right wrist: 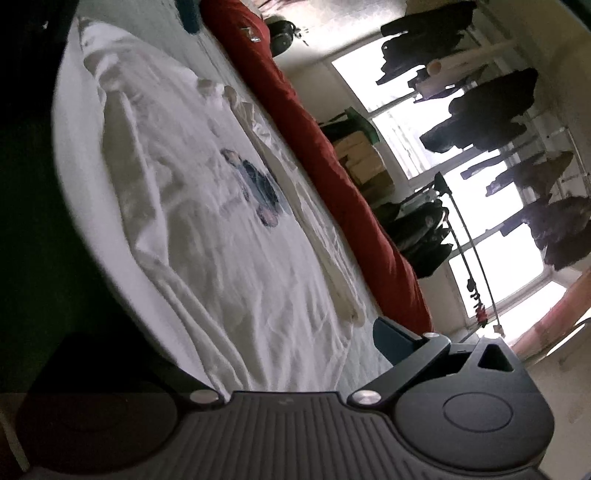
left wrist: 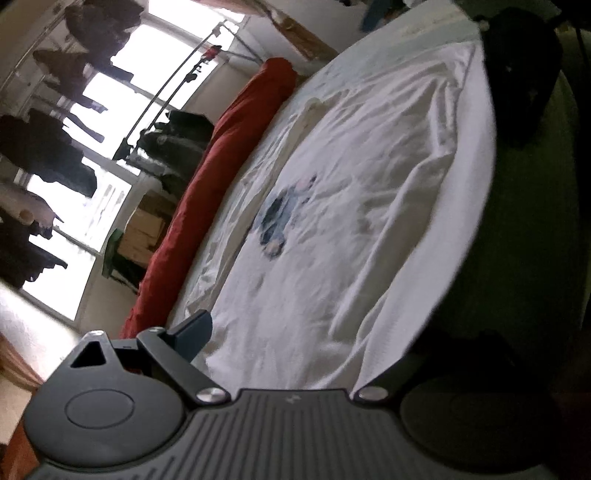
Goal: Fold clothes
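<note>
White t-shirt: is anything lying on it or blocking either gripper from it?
Nothing visible does. The white t-shirt lies spread on the bed, bare on top; the red blanket sits beside it, along its far edge.

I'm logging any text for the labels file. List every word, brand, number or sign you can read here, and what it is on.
No text can be read in either view.
White T-shirt: a blue printed picture, with no letters that can be made out.
Red roll: a small pale mark, too blurred to read.
</note>
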`<action>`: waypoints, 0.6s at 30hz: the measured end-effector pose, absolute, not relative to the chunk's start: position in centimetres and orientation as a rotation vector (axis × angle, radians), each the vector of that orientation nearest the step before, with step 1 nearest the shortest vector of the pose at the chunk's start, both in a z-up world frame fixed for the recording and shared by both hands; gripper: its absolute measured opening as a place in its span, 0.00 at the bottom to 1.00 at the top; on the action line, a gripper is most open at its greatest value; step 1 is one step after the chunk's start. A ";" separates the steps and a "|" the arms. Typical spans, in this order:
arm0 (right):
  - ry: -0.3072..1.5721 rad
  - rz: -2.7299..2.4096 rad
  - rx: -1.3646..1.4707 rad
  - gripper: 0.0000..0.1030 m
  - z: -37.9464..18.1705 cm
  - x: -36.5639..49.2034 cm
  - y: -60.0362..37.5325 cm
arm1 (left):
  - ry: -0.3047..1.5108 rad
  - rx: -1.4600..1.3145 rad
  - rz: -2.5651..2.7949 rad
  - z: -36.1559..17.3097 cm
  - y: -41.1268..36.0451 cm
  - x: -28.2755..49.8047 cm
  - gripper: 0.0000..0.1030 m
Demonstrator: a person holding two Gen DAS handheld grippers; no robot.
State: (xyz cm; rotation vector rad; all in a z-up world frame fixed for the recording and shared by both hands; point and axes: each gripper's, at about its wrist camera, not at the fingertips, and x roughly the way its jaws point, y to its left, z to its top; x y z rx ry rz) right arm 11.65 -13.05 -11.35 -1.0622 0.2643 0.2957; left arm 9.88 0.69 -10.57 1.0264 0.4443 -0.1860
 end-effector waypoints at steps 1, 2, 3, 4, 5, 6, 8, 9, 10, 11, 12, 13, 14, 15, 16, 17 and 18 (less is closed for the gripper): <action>0.269 0.292 -1.054 1.00 -11.2 11.6 -13.3 | 0.445 1.027 -0.184 -10.6 0.7 10.0 0.92; 0.272 0.290 -1.047 1.00 -11.2 11.6 -13.6 | 0.446 1.031 -0.184 -10.6 0.5 10.1 0.92; 0.270 0.290 -1.045 1.00 -11.1 11.5 -13.5 | 0.446 1.034 -0.183 -10.6 0.4 10.2 0.92; 0.264 0.292 -1.054 1.00 -11.2 11.5 -13.1 | 0.442 1.037 -0.182 -10.7 0.1 10.5 0.92; 0.256 0.295 -1.063 1.00 -11.3 11.6 -12.7 | 0.436 1.041 -0.181 -10.6 -0.3 10.8 0.92; 0.245 0.299 -1.074 1.00 -11.5 11.5 -12.3 | 0.431 1.046 -0.180 -10.6 -0.4 10.9 0.92; 0.228 0.295 -1.090 1.00 -11.6 11.3 -12.0 | 0.418 1.055 -0.174 -10.6 -0.2 10.7 0.92; 0.224 0.288 -1.088 1.00 -11.6 11.3 -12.4 | 0.408 1.058 -0.167 -10.7 0.1 10.5 0.92; 0.221 0.267 -1.090 1.00 -11.6 11.3 -12.9 | 0.402 1.064 -0.155 -10.8 0.4 10.3 0.92; 0.219 0.248 -1.091 1.00 -11.6 11.3 -13.3 | 0.400 1.064 -0.145 -10.9 0.6 10.2 0.92; 0.220 0.236 -1.083 1.00 -11.6 11.4 -13.7 | 0.403 1.053 -0.138 -10.9 0.8 10.1 0.92; 0.221 0.226 -1.071 1.00 -11.5 11.4 -14.0 | 0.408 1.040 -0.131 -10.9 0.9 10.2 0.92; 0.215 0.221 -1.067 1.00 -11.4 11.4 -14.1 | 0.405 1.037 -0.127 -10.9 0.8 10.1 0.92; 0.207 0.216 -1.066 1.00 -11.3 11.4 -14.1 | 0.389 1.045 -0.120 -10.9 0.7 10.0 0.92; 0.187 0.209 -1.077 1.00 -11.4 11.2 -13.9 | 0.370 1.054 -0.113 -10.8 0.7 9.9 0.91; 0.174 0.202 -1.077 1.00 -11.3 11.3 -13.8 | 0.359 1.055 -0.106 -10.7 0.7 9.9 0.91; 0.162 0.195 -1.078 1.00 -11.2 11.4 -13.7 | 0.350 1.053 -0.099 -10.6 0.8 9.9 0.91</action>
